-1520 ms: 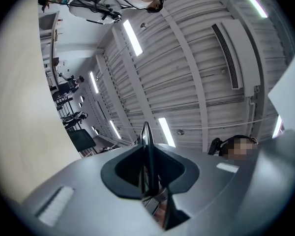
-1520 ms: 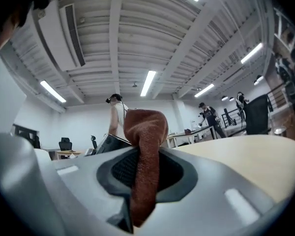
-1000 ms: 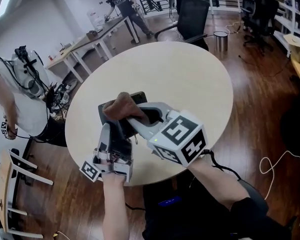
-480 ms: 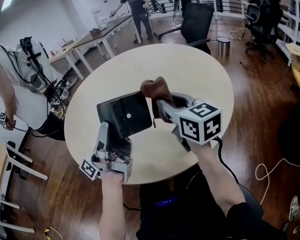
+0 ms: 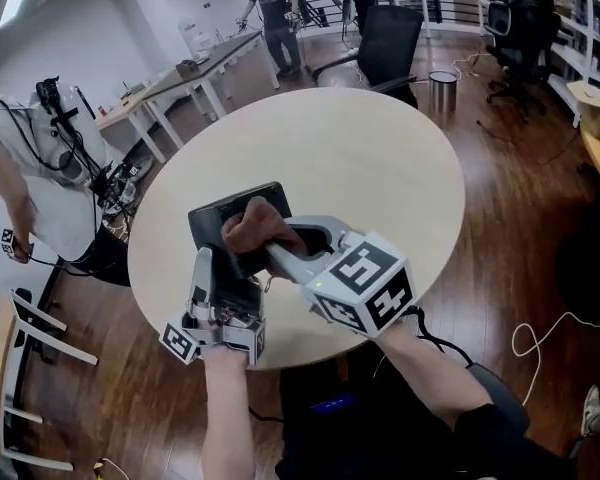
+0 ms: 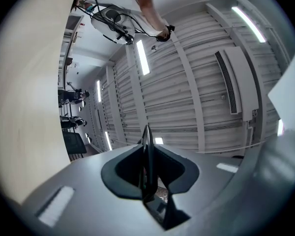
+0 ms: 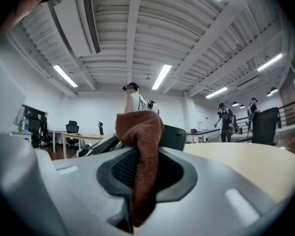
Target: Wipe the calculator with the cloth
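Observation:
In the head view the black calculator (image 5: 212, 224) is held tilted above the round table (image 5: 380, 148), its lower edge pinched in my left gripper (image 5: 230, 280). From the left gripper view the calculator (image 6: 146, 156) is a thin slab seen edge-on between the shut jaws of that gripper (image 6: 147, 183). My right gripper (image 5: 276, 244) is shut on a bunched brown cloth (image 5: 255, 224), which rests against the calculator's face. In the right gripper view the cloth (image 7: 140, 141) hangs out of the right gripper (image 7: 137, 178), with the calculator (image 7: 177, 136) just behind it.
A black office chair (image 5: 385, 38) and a metal bin (image 5: 441, 81) stand beyond the table. A person (image 5: 25, 183) with cables is at the left near a wooden chair (image 5: 10, 368). White desks (image 5: 190, 73) and other people are farther back. A white cable (image 5: 555, 333) lies on the floor.
Half a second ago the right gripper with the cloth was off to the right of the calculator; it has swung back left onto the calculator's face. The left gripper barely moved.

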`<state>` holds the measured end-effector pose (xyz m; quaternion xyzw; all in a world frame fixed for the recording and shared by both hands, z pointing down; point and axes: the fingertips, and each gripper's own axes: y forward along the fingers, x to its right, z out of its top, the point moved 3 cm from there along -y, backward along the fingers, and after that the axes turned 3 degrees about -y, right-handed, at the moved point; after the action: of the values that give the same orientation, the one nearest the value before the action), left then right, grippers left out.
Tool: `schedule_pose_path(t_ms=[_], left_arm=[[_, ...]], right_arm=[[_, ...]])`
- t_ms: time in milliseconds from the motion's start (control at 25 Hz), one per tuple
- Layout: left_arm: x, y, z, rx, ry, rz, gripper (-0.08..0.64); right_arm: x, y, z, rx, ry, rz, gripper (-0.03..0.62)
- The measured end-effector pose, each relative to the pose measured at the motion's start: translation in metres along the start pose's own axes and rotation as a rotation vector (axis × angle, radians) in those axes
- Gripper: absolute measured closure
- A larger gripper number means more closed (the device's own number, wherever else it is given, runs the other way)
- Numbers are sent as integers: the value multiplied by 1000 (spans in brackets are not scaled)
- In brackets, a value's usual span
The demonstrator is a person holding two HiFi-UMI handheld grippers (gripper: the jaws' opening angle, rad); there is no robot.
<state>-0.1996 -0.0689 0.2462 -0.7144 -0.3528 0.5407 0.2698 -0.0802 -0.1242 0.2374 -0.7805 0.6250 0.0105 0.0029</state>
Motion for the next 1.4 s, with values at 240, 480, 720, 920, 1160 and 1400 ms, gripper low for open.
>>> schedule_pose_path(t_ms=[240,480,720,920,1160,1400], left_arm=[[0,-5,3,21,-2,-1,494],[-8,-4,14,89,6,19,497],[-13,-2,9,147,-10,29,497],[-7,-3,6,146,-42,2,497],[-11,-4,-6,117,-40,0,492],[-12,-5,-2,132,0,15,497]], right_arm=[[65,-15,-20,-28,101,-143,525],[58,-30,-14,33,148,-120,525],[-31,-4,-6,16,-43,49,525],[-17,-4,-17,-3,-77,-14,525],[21,-24,-33,-10,-3,-50,525],[51,-34,-45,21,233,-67,525]])
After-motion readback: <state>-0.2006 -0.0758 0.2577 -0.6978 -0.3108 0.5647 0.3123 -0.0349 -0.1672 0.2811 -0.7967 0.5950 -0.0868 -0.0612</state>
